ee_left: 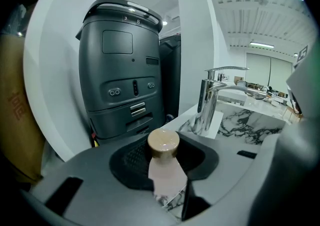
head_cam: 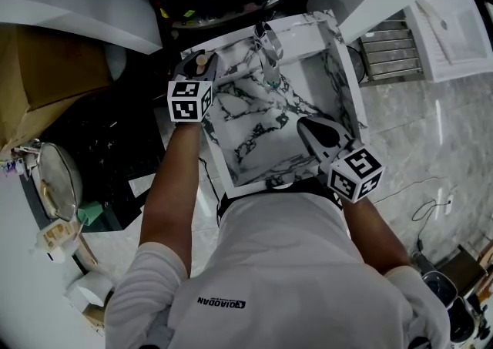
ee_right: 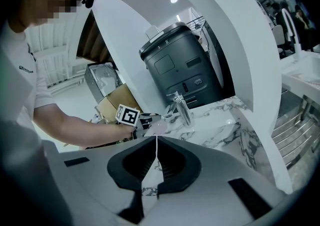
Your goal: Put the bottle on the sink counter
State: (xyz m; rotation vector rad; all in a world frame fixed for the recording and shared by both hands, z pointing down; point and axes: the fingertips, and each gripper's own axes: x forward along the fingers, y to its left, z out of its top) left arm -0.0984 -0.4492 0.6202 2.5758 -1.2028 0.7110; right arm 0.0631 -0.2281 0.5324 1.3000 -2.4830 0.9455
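A small pale pink bottle (ee_left: 167, 175) with a round tan cap (ee_left: 163, 141) stands upright between the jaws of my left gripper (head_cam: 202, 67), which is shut on its body. In the head view the bottle's cap (head_cam: 202, 62) is over the back left corner of the marble sink counter (head_cam: 341, 70), left of the chrome faucet (head_cam: 269, 51). Whether its base touches the marble is hidden. My right gripper (head_cam: 314, 130) hovers over the front right of the basin (head_cam: 254, 143), shut, with its tips (ee_right: 156, 138) meeting on nothing. In the right gripper view the bottle (ee_right: 157, 128) shows beside the faucet (ee_right: 182, 110).
A dark grey machine (ee_left: 125, 70) stands just behind the sink's left corner. A cardboard box (head_cam: 46, 70) and a lidded pot (head_cam: 58, 178) sit to the left. A metal rack (head_cam: 393, 51) lies right of the sink, and white curved panels (head_cam: 69, 8) flank the back.
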